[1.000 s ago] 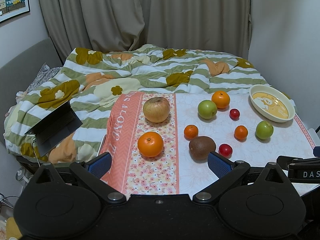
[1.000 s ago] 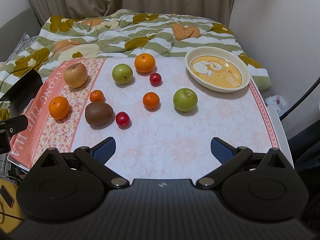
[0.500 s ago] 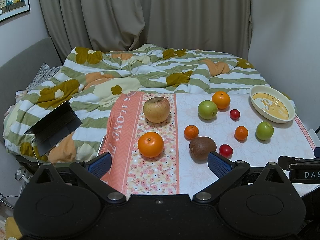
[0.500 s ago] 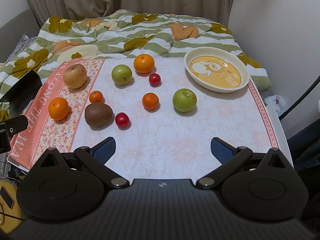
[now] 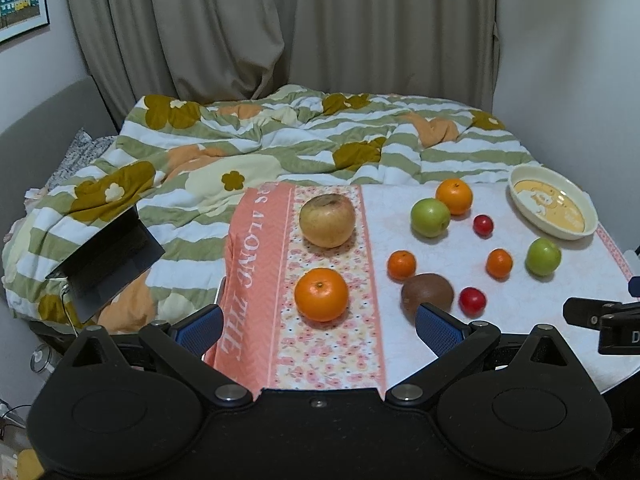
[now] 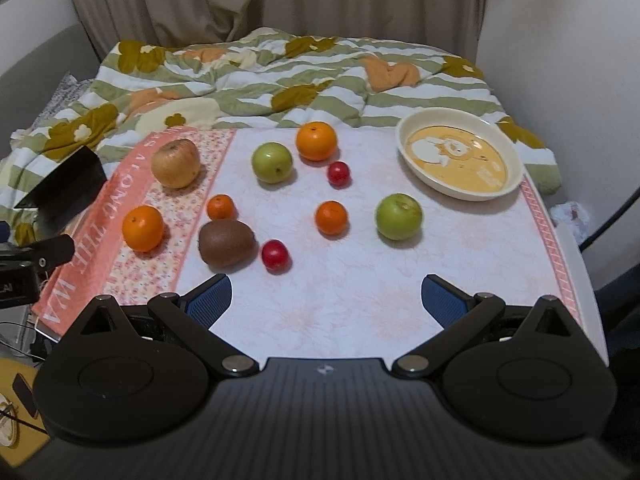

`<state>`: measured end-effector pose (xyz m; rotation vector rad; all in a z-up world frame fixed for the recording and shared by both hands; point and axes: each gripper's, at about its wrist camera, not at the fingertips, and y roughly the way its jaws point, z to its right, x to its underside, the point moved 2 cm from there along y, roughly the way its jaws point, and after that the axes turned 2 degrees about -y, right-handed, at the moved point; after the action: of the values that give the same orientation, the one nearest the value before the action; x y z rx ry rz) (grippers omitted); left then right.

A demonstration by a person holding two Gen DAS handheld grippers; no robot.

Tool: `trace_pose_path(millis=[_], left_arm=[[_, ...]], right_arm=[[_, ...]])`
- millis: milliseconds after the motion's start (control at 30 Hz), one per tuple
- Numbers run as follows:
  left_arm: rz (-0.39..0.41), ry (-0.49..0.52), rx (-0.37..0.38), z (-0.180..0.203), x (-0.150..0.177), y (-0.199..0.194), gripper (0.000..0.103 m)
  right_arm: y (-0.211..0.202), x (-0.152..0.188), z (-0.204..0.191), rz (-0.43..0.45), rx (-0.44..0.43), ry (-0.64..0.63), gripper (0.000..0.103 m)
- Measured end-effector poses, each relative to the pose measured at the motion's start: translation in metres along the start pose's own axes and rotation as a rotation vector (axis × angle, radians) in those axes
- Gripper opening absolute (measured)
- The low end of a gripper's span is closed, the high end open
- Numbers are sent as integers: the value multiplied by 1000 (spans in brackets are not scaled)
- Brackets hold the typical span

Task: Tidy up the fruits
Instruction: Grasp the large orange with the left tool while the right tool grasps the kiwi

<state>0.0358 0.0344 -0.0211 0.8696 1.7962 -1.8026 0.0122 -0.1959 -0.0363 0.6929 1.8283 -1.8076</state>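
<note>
I am holding both hand-held grippers, left [image 5: 318, 326] and right [image 6: 326, 298], spread apart and empty; the kiwi [image 6: 227, 242] looks soft, best gripped gently across its middle.

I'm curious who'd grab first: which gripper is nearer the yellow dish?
Right. The right gripper faces the table's middle, with the yellow dish ahead to its right. The left gripper sits over the pink cloth, at the table's opposite side.

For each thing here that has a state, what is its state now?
left tongs: open, empty
right tongs: open, empty
dish: upright, empty
laptop: lid open
curtains: drawn shut
</note>
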Motion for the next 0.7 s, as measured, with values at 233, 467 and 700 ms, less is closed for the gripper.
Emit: trace_pose_path(millis=[233, 467, 700], left_arm=[[7, 84, -19, -16, 3, 38, 103], [13, 157, 22, -25, 7, 78, 103], [10, 204, 84, -23, 6, 110, 101]], right_arm=[[30, 3, -26, 32, -44, -84, 103], [71, 5, -42, 60, -50, -137, 103], [106, 4, -49, 75, -116, -210, 103]])
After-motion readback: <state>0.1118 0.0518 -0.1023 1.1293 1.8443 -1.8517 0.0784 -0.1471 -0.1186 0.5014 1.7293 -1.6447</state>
